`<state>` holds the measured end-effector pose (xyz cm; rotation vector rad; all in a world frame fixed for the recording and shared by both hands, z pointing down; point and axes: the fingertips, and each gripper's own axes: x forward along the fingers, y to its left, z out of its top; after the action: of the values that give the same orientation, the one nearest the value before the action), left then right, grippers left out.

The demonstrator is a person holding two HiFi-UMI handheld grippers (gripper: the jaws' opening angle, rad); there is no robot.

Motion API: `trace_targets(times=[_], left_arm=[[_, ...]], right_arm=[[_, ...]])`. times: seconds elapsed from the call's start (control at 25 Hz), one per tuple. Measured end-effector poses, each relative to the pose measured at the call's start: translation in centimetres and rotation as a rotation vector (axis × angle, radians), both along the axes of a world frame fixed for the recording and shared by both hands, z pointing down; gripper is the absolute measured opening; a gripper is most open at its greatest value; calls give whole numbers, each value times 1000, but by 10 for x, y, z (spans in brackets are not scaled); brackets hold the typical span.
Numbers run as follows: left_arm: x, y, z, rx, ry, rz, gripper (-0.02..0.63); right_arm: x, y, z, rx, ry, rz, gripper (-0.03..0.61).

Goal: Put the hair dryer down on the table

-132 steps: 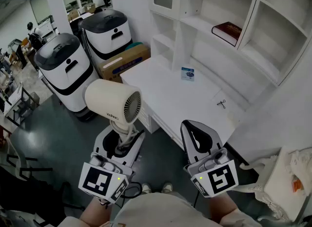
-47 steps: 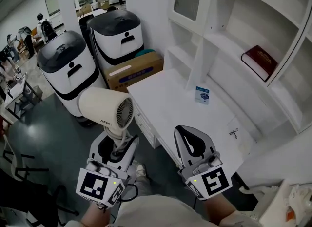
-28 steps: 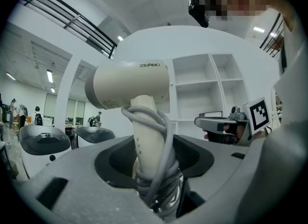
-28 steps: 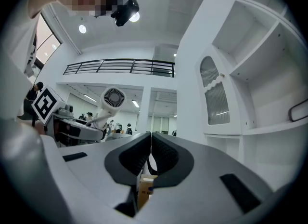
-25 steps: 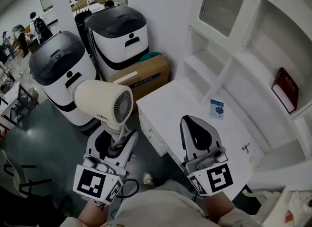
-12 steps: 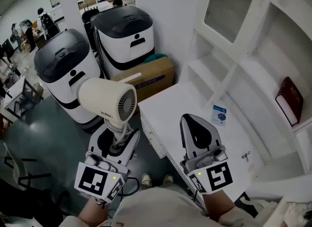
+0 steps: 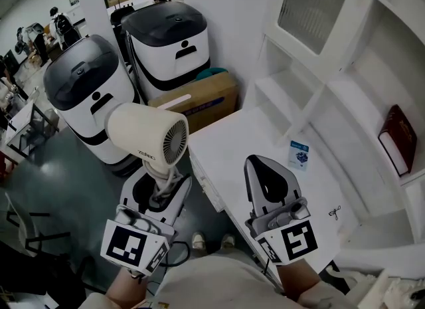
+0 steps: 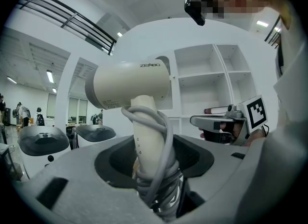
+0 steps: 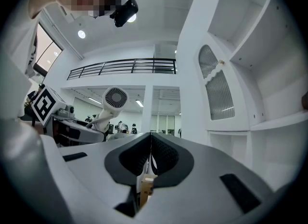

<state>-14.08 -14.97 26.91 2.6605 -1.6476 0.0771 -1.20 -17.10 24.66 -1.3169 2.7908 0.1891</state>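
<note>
Not yet set down. Hair dryer [image 7: 147, 133] clamped by its cord-wrapped handle in the left hand-held gripper [image 7: 158, 187], upright and in the air above the floor, at about 9 o'clock from the near corner of the desk [image 7: 242, 135]. Right hand-held gripper [image 7: 259, 165] clenched on nothing, over the desk's front edge. Left to do, probably: carry across, lower, release. Red book [image 7: 396, 139] in the shelf compartment at 3 o'clock. Cardboard box [image 7: 199, 102] at 12 o'clock, contents unseen.
</note>
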Motion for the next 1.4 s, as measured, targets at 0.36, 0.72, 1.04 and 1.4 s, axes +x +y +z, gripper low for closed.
trace_targets(times=[0.36,0.72,1.04,1.4], left_arm=[[11,-52,16,-80,-51,73,233],[19,-137,49,-145,-113,147,232],[30,-200,124,-267,-150,191,230],[35,-259,244,-448,-148,201,230]], right_arm=[[3,-40,7,-45,-33,-16,20],[11,-117,54,-114,32,50,20],[13,-164,129,-223,56,85,20],[14,-204,192,-290,66,86,20]])
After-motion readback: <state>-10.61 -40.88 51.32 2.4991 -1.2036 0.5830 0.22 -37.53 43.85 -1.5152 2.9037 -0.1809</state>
